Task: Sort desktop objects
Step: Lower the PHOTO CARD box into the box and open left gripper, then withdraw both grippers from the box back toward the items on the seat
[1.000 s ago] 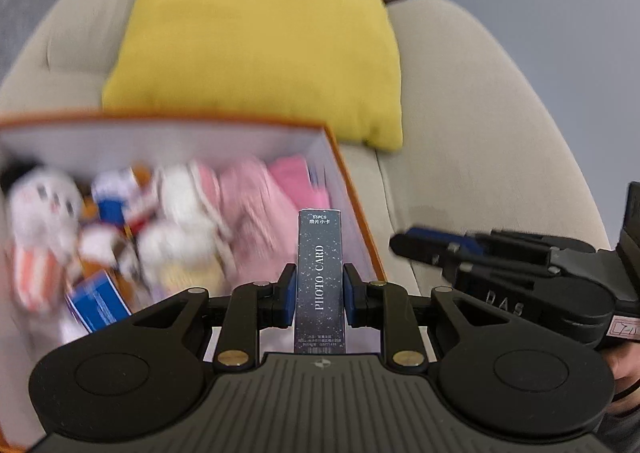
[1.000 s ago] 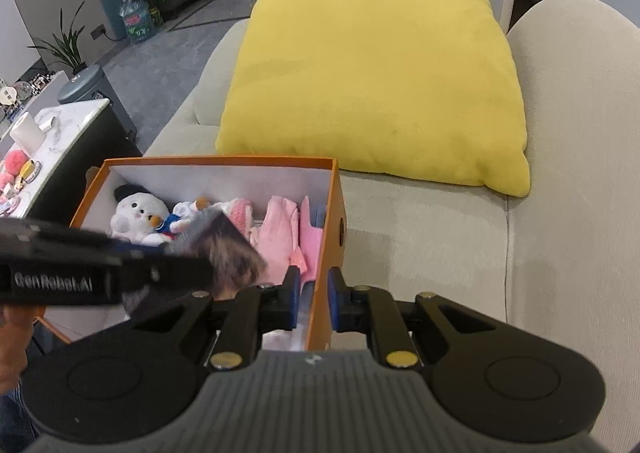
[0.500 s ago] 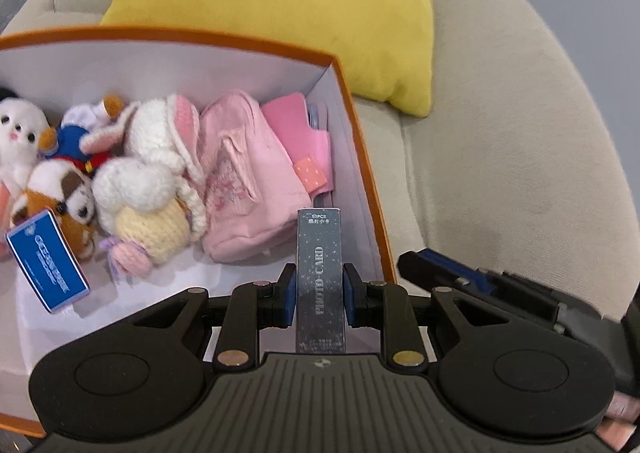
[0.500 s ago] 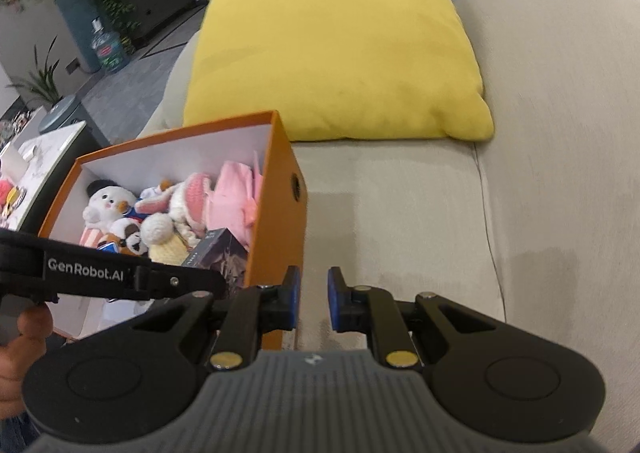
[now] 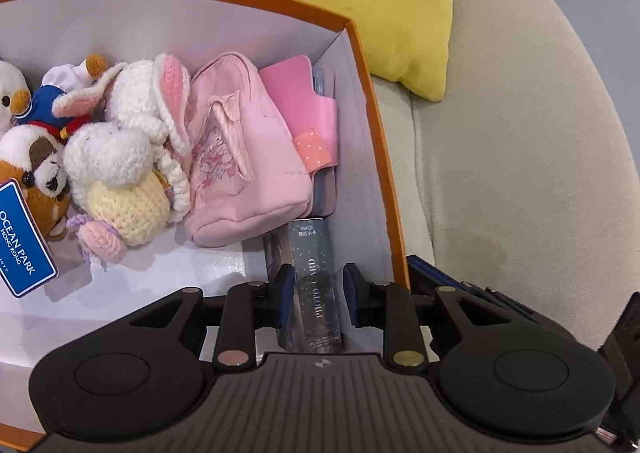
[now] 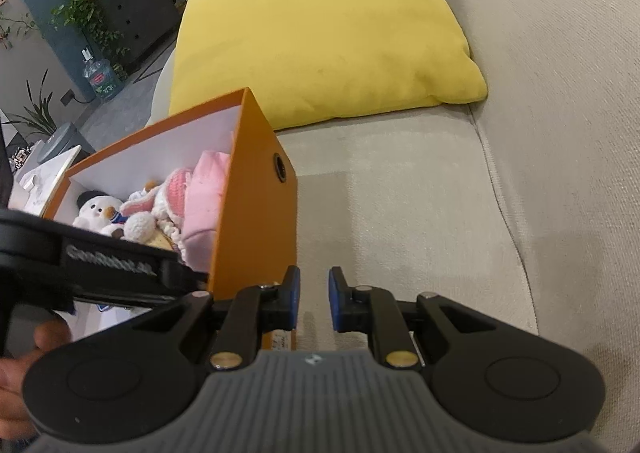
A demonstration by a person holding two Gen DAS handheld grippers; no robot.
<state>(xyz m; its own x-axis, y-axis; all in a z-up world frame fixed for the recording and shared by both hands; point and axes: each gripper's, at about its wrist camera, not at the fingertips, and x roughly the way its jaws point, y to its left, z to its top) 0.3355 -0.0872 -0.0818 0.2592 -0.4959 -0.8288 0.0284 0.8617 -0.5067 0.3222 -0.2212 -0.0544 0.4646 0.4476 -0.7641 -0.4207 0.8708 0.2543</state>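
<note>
A beige sofa (image 6: 420,181) carries a yellow cushion (image 6: 320,33) and an orange box (image 5: 376,125) of plush toys. Inside its right near corner, the photo card pack (image 5: 316,285) lies lengthwise, pointing far, between the left gripper (image 5: 316,293) jaws, slightly parted. The right gripper (image 6: 314,303) jaws stand narrowly apart, empty.

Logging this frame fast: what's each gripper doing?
Left gripper: open around the photo card box, pads apart from it.
Right gripper: open, empty.

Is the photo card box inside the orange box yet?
Inside. The card box stands by the orange box wall, left fingers apart.
</note>
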